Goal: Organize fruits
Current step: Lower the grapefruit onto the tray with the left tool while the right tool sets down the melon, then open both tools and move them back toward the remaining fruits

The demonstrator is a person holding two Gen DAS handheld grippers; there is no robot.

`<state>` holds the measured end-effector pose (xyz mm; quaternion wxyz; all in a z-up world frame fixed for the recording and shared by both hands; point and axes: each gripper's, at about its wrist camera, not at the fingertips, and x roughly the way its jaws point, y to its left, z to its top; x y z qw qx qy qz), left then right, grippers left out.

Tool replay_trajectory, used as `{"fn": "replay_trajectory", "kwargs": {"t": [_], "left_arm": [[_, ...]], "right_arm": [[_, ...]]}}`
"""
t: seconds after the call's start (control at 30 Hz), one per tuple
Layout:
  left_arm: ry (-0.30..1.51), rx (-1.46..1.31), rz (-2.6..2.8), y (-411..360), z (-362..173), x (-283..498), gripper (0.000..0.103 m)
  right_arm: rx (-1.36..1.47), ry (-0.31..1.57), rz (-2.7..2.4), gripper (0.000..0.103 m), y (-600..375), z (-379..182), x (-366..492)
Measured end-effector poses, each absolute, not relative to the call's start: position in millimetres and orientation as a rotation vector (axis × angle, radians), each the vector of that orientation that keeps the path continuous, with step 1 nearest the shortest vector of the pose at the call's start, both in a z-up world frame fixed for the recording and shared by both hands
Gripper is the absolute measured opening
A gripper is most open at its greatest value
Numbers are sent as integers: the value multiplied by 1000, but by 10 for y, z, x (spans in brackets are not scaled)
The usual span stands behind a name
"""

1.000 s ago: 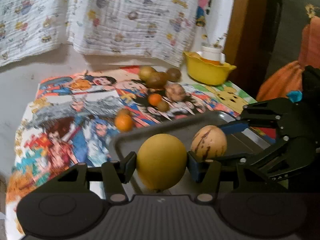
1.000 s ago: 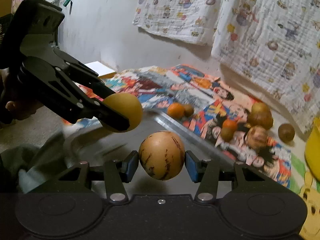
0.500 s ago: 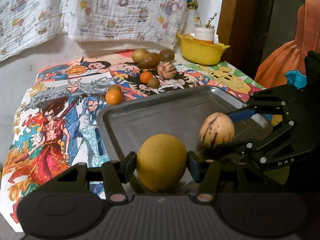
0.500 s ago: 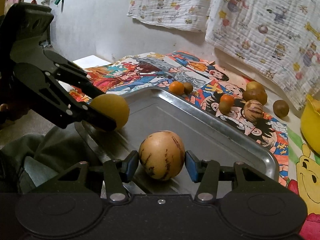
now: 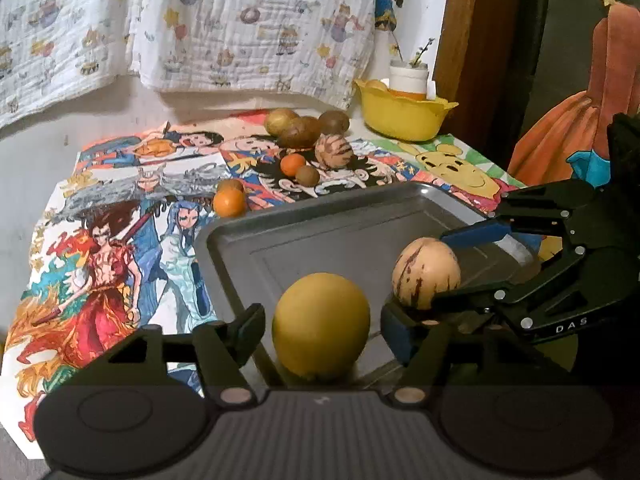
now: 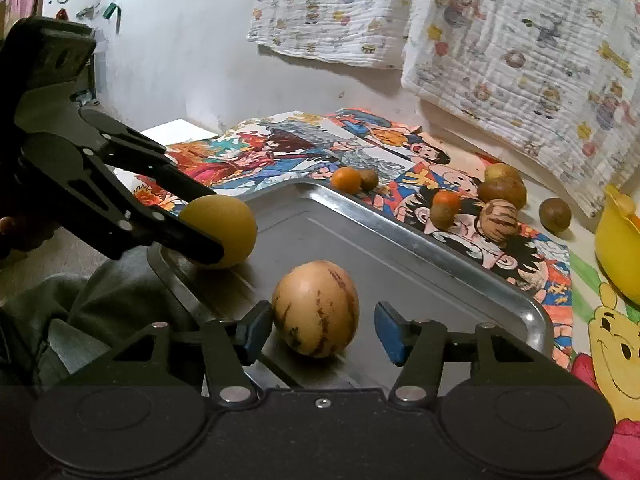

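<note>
Nearest our left claw (image 5: 320, 330) sits a smooth, round, dull-yellow fruit (image 5: 321, 326), plain-skinned and unmarked. It rests on the near part of a shallow grey metal baking tray (image 5: 340, 240). Our left claw's jaws stand spread, with a gap showing on both sides of the yellow fruit, so it has hold of nothing.

Between the fingers of our right claw (image 6: 320, 330) lies a tan, egg-shaped fruit with dark purple streaks (image 6: 315, 308), also down on the tray (image 6: 400, 264). These jaws are parted too: the right pad stands clear of the striped fruit, while the left pad is just beside it, and we cannot quite tell whether it touches. In the left wrist view the right claw (image 5: 420, 268) reaches in from the right around the striped fruit (image 5: 425, 273), just beside the yellow one.

Beyond the tray's far rim, loose fruit lies on a bright cartoon-printed cloth (image 5: 120, 240) covering the bench: a small orange citrus (image 5: 229, 202) near the tray's corner, a second small orange (image 5: 293, 164) with a little brown fruit (image 5: 307, 175), another striped tan fruit (image 5: 334, 151), and three brown-green ones (image 5: 298, 130) behind. Farther right stands a yellow plastic bowl (image 5: 402, 114) holding a white cup (image 5: 408, 76). A printed white cloth (image 5: 240, 20) hangs on the wall behind.
</note>
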<state>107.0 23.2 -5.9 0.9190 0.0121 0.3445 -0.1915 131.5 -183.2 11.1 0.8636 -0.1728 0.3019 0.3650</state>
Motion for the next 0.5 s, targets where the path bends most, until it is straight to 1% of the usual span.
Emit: {"fn": "replay_trajectory", "kwargs": {"t": [0.1,0.17,0.23,0.27,0.33,0.43,0.5], "left_arm": [[691,32,-412,232,-22,1012,80],[677,44,-422,236,-4,955,85],[667,58,-434,237,9,900,90],[663,65,-441,237,14,872,91],[654,81,-449,239,22,814,98],[651,109,-448,242,28,736,101],[657,126,-439,246,29,693,102]], "right_arm": [[-343,626,765,70,-1907,147,1280],[-336,619,766,80,-1942,178,1228],[-333,614,771,85,-1971,202,1169],[-333,614,770,86,-1985,211,1141],[-336,617,763,90,-2000,221,1092],[-337,624,741,97,-2037,224,1029],[-338,629,713,99,-2079,227,1001]]}}
